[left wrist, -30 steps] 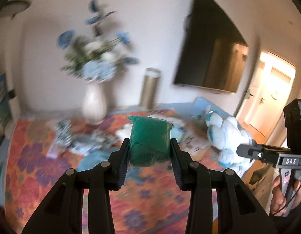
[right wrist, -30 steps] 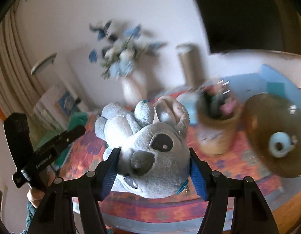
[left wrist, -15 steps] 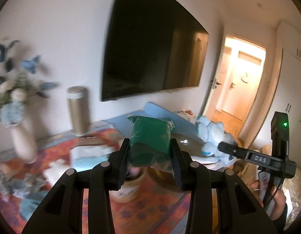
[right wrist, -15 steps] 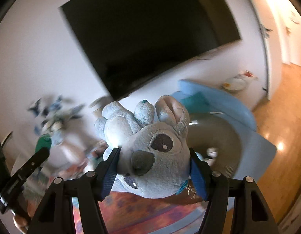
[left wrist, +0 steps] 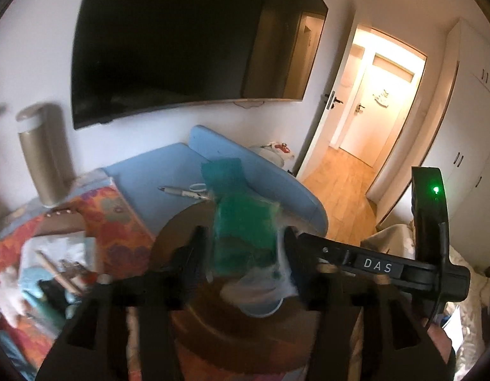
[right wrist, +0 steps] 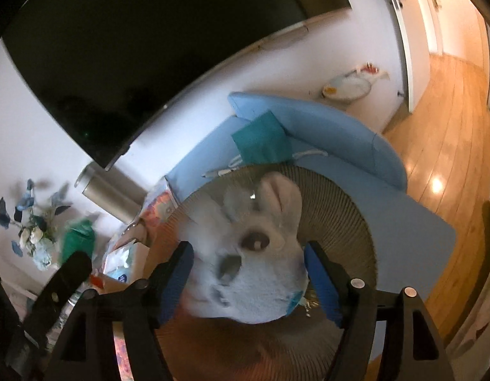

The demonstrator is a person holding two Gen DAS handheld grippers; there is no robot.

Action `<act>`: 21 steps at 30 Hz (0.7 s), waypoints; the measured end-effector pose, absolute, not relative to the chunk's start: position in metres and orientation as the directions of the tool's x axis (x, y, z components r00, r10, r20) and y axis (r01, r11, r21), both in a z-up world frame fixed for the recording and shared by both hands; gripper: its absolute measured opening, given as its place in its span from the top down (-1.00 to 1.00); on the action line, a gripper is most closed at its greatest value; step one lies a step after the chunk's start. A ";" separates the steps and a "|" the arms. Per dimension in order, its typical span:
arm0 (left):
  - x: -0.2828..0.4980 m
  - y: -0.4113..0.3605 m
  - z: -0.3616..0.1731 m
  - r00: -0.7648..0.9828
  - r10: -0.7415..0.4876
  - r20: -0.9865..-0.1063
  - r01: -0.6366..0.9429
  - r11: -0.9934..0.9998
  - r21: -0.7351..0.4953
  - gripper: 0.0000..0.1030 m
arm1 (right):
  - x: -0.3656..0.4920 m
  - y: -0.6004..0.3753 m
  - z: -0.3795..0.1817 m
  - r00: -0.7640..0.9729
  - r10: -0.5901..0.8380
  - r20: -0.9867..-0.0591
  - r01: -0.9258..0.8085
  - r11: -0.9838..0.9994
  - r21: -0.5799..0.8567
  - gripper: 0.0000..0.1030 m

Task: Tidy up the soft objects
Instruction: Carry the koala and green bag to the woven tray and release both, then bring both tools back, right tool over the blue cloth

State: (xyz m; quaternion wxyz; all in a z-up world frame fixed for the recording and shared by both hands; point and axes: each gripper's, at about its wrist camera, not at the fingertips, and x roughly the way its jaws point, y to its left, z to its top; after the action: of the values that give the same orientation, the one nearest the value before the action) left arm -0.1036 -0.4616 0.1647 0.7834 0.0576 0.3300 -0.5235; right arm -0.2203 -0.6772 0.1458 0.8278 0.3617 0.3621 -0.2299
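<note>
Compared with half a second ago, both views are now tilted down: the round woven basket (right wrist: 346,222), previously seen only behind the toy, is spread directly beneath both grippers, and the vase of blue flowers (right wrist: 32,231) has been pushed to the far left edge of the right wrist view. The green soft pouch (left wrist: 243,231) is still clamped between the fingers of the left gripper (left wrist: 243,254), though it is now blurred by motion and is held over the basket (left wrist: 187,222). The grey plush koala (right wrist: 248,254) is still gripped between the blue-padded fingers of the right gripper (right wrist: 248,266), its face turned up toward the camera, directly above the basket's ribbed inside. A pale grey and blue shape is seen below the pouch in the left view, but what it is cannot be told. The letters "DAS" are read in white on the right gripper's body (left wrist: 377,266), with a green light lit above them. Behind the basket a blue cushion (right wrist: 324,133), a teal cloth (right wrist: 261,143) and a pen (left wrist: 184,192) are seen; no other writing can be read
</note>
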 end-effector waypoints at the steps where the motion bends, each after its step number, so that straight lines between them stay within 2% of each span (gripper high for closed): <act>1: -0.102 -0.463 0.162 0.231 -0.781 -0.581 0.853 0.450 -0.265 -0.56 | -0.219 -0.679 0.143 0.628 -0.104 -0.772 0.641 0.631 0.437 -0.38; 2: -0.101 -0.463 0.159 0.218 -0.789 -0.575 0.850 0.442 -0.285 -0.61 | -0.218 -0.679 0.140 0.620 -0.098 -0.778 0.642 0.633 0.432 -0.38; 11: -0.105 -0.424 0.181 0.159 -0.850 -0.502 0.867 0.364 -0.341 -0.61 | -0.240 -0.660 0.146 0.606 -0.094 -0.790 0.634 0.656 0.408 -0.38; 21: -0.099 -0.291 0.224 0.345 -0.841 -0.416 0.805 0.493 -0.329 -0.61 | -0.243 -0.579 0.198 0.686 -0.101 -0.721 0.501 0.783 0.368 -0.39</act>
State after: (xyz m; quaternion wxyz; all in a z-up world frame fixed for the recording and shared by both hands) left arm -0.0988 -0.2911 0.2238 0.8194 -0.0331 0.2739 -0.5024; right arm -0.2426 -0.5792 0.1980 0.8742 0.2806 0.3569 -0.1722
